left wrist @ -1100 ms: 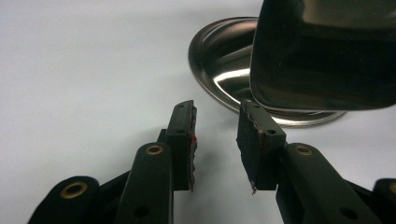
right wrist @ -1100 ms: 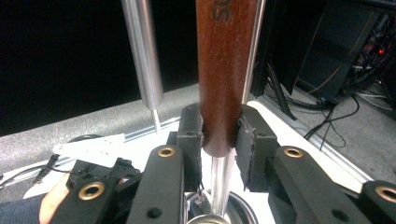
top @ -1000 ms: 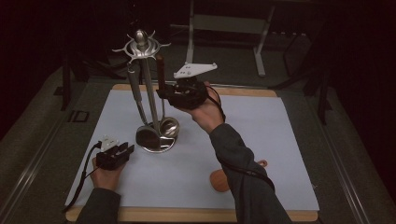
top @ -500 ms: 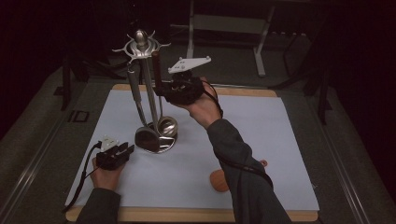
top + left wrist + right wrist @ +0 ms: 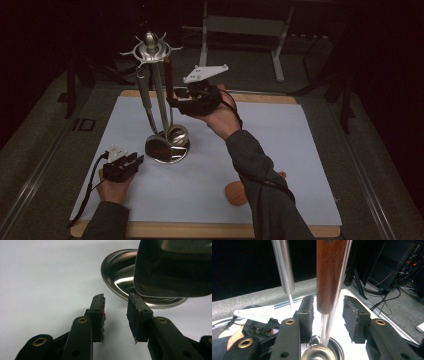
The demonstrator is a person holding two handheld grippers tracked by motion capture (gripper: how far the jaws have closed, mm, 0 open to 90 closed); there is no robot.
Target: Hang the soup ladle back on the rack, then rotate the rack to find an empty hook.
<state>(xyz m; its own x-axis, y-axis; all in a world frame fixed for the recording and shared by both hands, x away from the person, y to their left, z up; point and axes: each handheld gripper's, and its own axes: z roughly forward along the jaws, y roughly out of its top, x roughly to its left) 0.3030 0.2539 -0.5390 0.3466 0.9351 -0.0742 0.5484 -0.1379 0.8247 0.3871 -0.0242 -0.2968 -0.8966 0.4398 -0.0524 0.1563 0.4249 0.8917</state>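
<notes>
The wood-handled ladle (image 5: 329,275) hangs upright between the right hand-held gripper's (image 5: 328,315) just-opened jaws, unpressed, far from the left.

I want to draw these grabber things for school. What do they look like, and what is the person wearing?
Each gripper is black, with two chunky jaws joined by brass-coloured rivets and tipped with rough dark pads. The left gripper trails a black cable. The right gripper carries a pale grey three-cornered plate dotted with small holes. Both forearms wear dark grey long sleeves.
</notes>
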